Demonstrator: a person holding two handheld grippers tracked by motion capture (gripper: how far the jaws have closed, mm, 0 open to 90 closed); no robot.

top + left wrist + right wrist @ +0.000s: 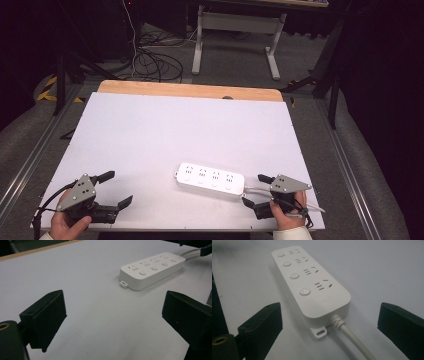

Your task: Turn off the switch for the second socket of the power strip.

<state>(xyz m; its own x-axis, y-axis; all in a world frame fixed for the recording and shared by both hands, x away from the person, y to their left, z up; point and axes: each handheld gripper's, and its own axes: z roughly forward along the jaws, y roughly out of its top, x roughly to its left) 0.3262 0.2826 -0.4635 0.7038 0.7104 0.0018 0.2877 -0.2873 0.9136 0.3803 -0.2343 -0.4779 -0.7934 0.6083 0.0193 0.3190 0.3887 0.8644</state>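
- I see a white power strip (210, 179) lying flat on the white table top (165, 130), in the near half and a little right of the middle, its long side running left to right with a slight slant.
- It has four socket groups, each with a round button (304, 291) beside it, and a small mounting tab (319, 331) at either short end.
- Its white cord (350, 336) leaves the right-hand end and runs off toward the near right corner of the table, passing between the jaws of my right gripper.
- My right gripper (256, 190) sits just beside that cord end, held in the right hand (290, 212); its jaws stand wide apart and close on nothing.
- In the right gripper view the strip's near end lies between the two black jaws, apart from both.
- My left gripper (116, 189) is well apart from the strip, near the near left corner, held in the left hand (67, 225); its jaws are spread wide too and empty.
- In the left gripper view the strip (152, 268) lies farther off, up and to the right, with bare table between it and the jaws.
- The white top covers a wooden table whose far edge (190, 90) shows as a light brown band.
- Beyond it I see grey floor, a tangle of cables (155, 62) and the white legs of another table (235, 37).
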